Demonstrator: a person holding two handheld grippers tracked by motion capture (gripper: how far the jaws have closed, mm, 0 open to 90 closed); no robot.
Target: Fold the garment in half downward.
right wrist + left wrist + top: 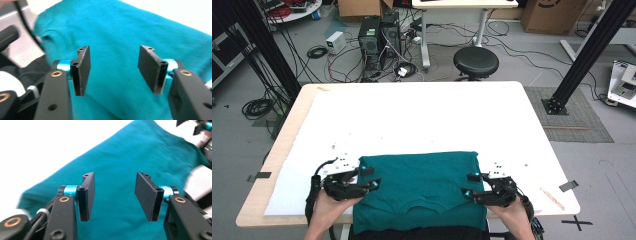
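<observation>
We have a teal shirt [419, 190] lying flat at the near edge of the desk [422, 115], its neckline toward us and part of it hanging over the edge. Our left gripper [371, 178] hovers at the shirt's left side, jaws apart and empty; our right gripper [468, 184] mirrors it at the right side, jaws likewise apart. We judge this the approach before a fold. Next, each gripper needs to drop to a side edge and pinch the cloth evenly.
</observation>
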